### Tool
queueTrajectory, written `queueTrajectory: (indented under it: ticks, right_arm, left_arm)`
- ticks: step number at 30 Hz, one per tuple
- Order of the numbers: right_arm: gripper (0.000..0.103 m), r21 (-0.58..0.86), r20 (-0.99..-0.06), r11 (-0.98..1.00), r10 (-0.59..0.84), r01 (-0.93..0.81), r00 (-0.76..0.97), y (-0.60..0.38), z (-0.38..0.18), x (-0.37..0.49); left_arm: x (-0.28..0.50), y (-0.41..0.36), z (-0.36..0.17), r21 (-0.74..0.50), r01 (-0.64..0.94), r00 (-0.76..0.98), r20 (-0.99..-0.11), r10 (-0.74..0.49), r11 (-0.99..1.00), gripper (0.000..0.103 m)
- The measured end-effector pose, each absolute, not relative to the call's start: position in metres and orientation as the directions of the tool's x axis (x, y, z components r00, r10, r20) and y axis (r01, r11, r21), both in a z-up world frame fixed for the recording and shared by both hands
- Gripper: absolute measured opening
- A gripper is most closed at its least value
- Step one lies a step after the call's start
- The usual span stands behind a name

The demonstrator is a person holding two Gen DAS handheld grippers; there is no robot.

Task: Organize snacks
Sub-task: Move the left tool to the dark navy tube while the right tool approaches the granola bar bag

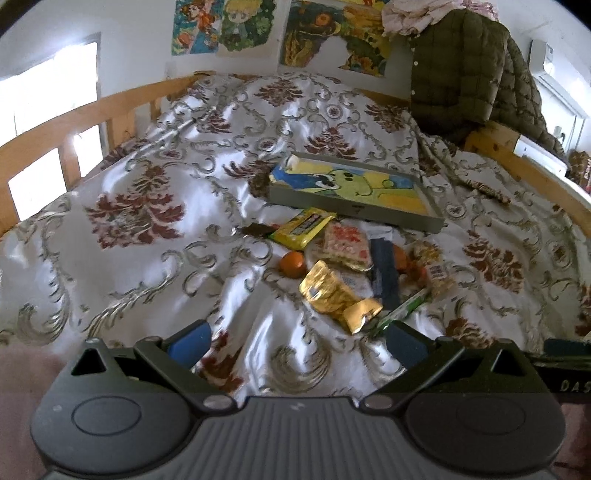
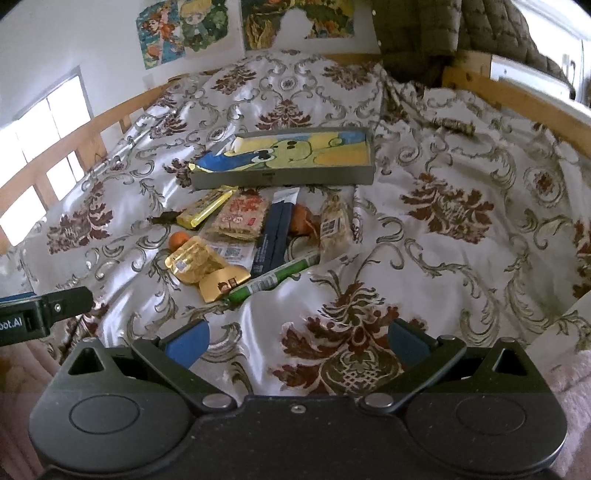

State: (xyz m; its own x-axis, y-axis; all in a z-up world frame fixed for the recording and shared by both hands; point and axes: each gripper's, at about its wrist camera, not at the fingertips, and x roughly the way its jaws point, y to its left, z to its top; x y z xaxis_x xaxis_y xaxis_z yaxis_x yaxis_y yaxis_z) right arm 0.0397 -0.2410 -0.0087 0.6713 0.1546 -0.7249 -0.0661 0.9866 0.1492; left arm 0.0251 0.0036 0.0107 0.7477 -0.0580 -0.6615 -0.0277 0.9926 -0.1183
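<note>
A pile of snacks lies on the patterned bedspread: a gold foil packet [image 1: 334, 291] [image 2: 199, 260], a yellow packet [image 1: 301, 227] [image 2: 207, 206], a red-and-white packet [image 1: 345, 243] [image 2: 242, 218], a dark blue packet [image 1: 384, 269] [image 2: 275, 232], a green stick packet [image 1: 402, 312] [image 2: 273, 278] and small oranges [image 1: 291, 264] [image 2: 178, 238]. Behind them sits a shallow grey tray [image 1: 351, 206] [image 2: 280, 179] with a cartoon lining. My left gripper [image 1: 295, 343] is open and empty, just short of the pile. My right gripper [image 2: 295, 341] is open and empty, to the right of the pile.
The wooden bed rail [image 1: 66, 125] [image 2: 517, 96] runs along both sides. A green quilted jacket [image 1: 461, 66] hangs at the far right corner. Posters [image 1: 225, 26] are on the wall behind. The left gripper's body [image 2: 40, 310] shows at the right wrist view's left edge.
</note>
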Motion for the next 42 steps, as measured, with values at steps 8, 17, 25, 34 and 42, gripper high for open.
queueTrajectory:
  ticks: [8, 17, 25, 34, 42]
  right_arm:
    - [0.102, 0.134, -0.737, 0.98, 0.198, -0.147, 0.646, -0.245, -0.01, 0.088]
    - [0.102, 0.163, -0.755, 0.977, 0.214, -0.139, 0.62, -0.264, -0.025, 0.16]
    - [0.102, 0.22, -0.72, 0.961, 0.277, -0.169, 0.637, -0.274, -0.055, 0.208]
    - [0.102, 0.0, -0.702, 0.973, 0.164, -0.23, 0.693, -0.251, -0.075, 0.225]
    - [0.094, -0.003, -0.716, 0.974, 0.155, -0.225, 0.68, -0.25, -0.084, 0.232]
  left_arm:
    - [0.075, -0.008, 0.003, -0.064, 0.108, 0.704, -0.7, -0.121, 0.992, 0.103]
    - [0.138, -0.004, -0.024, -0.079, 0.196, 0.62, -0.763, -0.186, 0.978, 0.103]
    - [0.189, 0.007, -0.044, -0.047, 0.187, 0.636, -0.755, -0.158, 0.981, 0.103]
    - [0.213, 0.025, -0.073, -0.101, 0.106, 0.615, -0.775, -0.145, 0.989, 0.103]
    - [0.218, 0.046, -0.083, -0.189, 0.028, 0.624, -0.764, -0.165, 0.982, 0.089]
